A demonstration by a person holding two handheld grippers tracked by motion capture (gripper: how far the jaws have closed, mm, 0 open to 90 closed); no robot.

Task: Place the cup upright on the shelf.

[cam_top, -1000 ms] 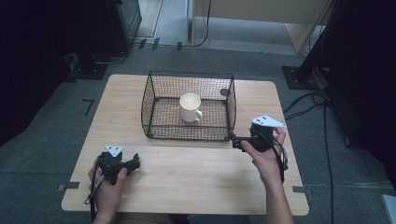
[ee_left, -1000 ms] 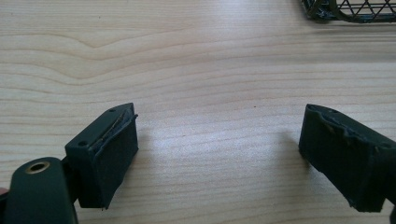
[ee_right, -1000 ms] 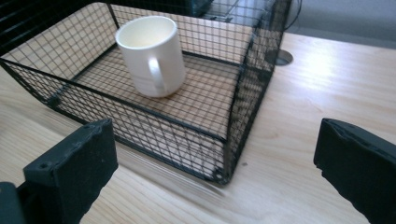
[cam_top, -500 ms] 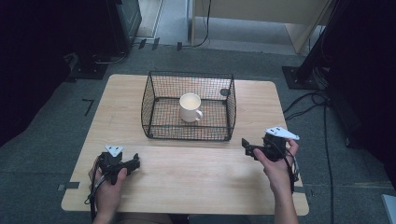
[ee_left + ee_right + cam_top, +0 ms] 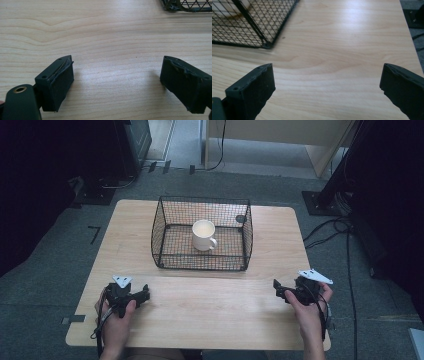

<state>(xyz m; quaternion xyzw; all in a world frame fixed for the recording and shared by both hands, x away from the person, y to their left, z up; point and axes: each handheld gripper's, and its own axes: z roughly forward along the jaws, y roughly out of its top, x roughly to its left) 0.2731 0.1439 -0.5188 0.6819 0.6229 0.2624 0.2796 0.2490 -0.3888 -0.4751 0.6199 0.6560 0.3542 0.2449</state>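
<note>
mug stands upright in the middle of the wire basket at the far side of the worktop, well apart from both hands. left gripper and right gripper rest low at the near corners, jaws wide open and holding nothing. if one reaches in carelessly, i think the jaws could catch the basket rim or tip the mug by its handle.

High view looks down on whole bench; both gripper views sit low, close to bench, sharing basket corner.
</note>
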